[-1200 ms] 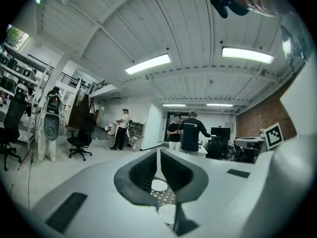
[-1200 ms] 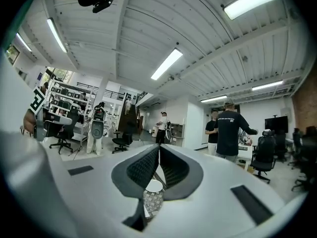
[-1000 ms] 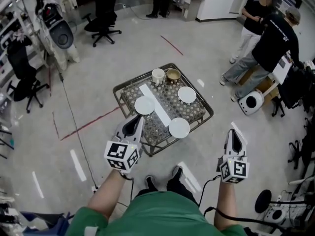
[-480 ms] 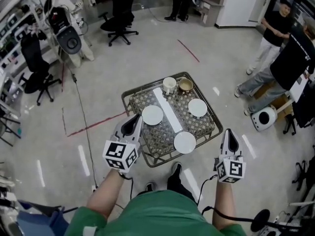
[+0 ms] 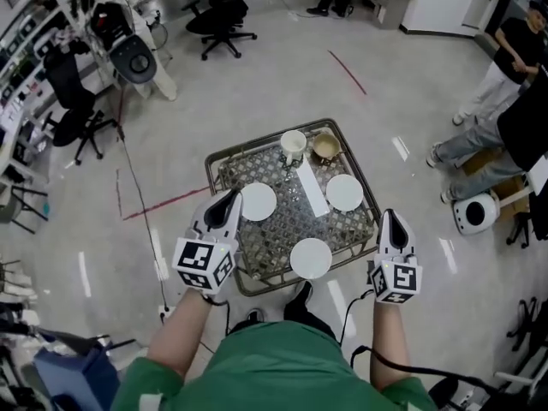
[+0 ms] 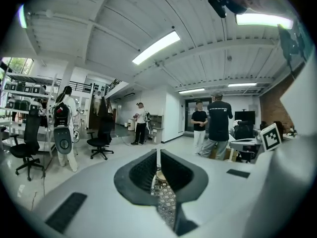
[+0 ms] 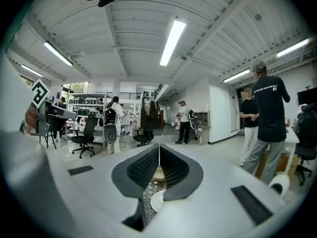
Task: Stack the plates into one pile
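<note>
Three white plates lie apart on a low table with a patterned top: one at the left, one at the right, one at the near edge. My left gripper is shut and empty, its tip just left of the left plate. My right gripper is shut and empty, off the table's right corner. In the left gripper view the jaws meet, with the table top below. In the right gripper view the jaws meet, and a plate shows below them.
A white mug and a tan bowl stand at the table's far edge, with a white strip down the middle. Office chairs and equipment line the left and back. People stand at the right beside a round white device.
The view has drawn in over the table. Both grippers have moved forward: the left tip now sits beside the left plate, the right beside the table's right corner. Both stay shut.
</note>
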Motion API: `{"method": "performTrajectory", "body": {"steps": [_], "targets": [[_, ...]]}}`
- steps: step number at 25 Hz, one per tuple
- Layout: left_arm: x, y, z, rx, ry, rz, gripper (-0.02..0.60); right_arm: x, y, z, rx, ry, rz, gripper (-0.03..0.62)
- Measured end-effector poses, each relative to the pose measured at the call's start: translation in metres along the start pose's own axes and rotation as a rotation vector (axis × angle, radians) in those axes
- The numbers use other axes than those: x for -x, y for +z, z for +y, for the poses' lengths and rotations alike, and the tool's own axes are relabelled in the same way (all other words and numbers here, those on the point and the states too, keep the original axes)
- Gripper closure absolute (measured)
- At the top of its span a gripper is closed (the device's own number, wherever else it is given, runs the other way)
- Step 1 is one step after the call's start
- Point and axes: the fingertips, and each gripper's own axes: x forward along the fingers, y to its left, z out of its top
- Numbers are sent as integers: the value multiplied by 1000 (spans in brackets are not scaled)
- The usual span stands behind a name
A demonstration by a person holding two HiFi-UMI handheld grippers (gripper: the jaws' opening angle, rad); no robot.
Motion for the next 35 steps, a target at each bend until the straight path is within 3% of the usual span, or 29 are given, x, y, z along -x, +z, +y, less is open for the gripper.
{"method": "performTrajectory", "body": {"steps": [11, 18, 22, 26, 35], "targets": [[-51, -23, -6, 33, 74, 96, 548, -74, -63, -45, -90, 77, 150, 568], [-63, -61, 15, 78, 87, 166, 548, -101, -122, -37, -203, 123, 289, 566], [-68, -103, 31, 125, 58, 227, 548, -103, -160, -16, -244, 158, 381, 549], [-76, -162, 53, 211, 29, 327, 548, -93, -184, 2, -274, 137, 442, 549], [-89, -286, 91, 470, -2, 554, 545, -70, -192, 19, -288, 82, 476, 549]]}}
